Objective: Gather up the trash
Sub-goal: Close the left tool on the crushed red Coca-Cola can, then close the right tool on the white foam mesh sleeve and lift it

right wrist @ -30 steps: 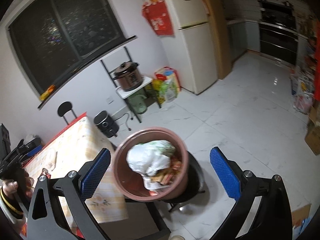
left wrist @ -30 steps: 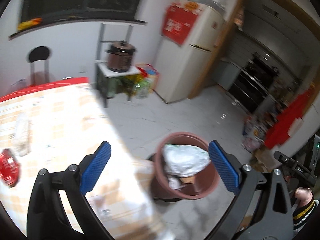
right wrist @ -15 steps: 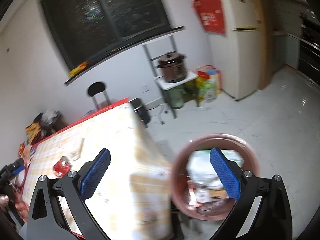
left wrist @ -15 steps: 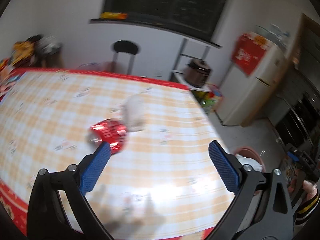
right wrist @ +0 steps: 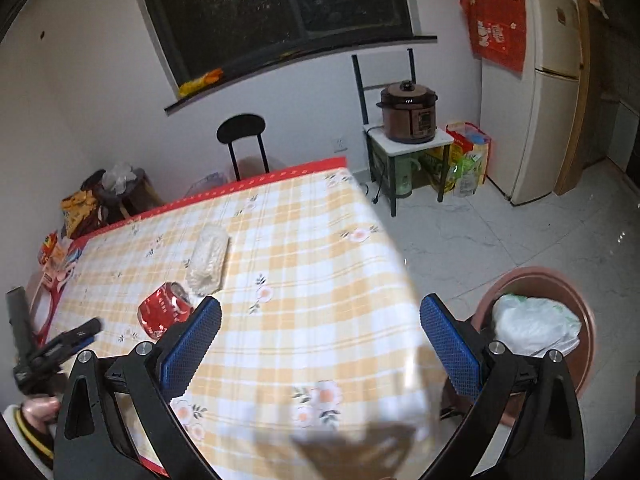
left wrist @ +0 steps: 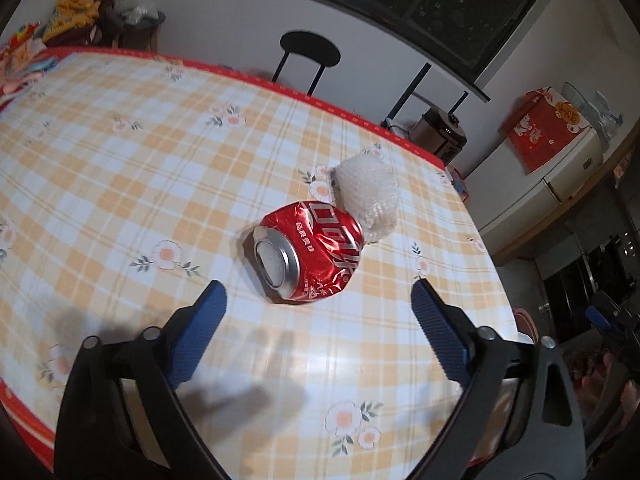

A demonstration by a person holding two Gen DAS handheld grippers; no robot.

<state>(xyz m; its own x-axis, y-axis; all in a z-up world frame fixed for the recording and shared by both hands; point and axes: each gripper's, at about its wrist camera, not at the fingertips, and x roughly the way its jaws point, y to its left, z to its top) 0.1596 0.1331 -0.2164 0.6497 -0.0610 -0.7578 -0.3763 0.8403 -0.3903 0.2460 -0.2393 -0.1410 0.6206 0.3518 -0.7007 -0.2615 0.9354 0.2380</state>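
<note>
A crushed red soda can [left wrist: 308, 255] lies on the checked tablecloth [left wrist: 140, 168], with a white foam net sleeve [left wrist: 368, 196] touching its far side. My left gripper [left wrist: 318, 322] is open and empty, just short of the can. In the right wrist view the can [right wrist: 163, 313] and the sleeve [right wrist: 207, 259] lie left of centre. My right gripper [right wrist: 318, 338] is open and empty above the table's near right corner. A brown trash bin [right wrist: 560, 332] holding a white bag [right wrist: 532, 328] stands on the floor to the right of the table.
A black chair [right wrist: 242, 140] stands at the table's far edge. A rack with a brown cooker [right wrist: 408, 114], bags and a fridge [right wrist: 532, 92] stand along the far wall. Clutter [right wrist: 52, 256] lies at the table's far left. The left gripper's handle [right wrist: 44, 348] shows at the left.
Both grippers have swung from over the trash bin to the table. The left now faces the can and the sleeve up close; the bin has slid to the right gripper's right side.
</note>
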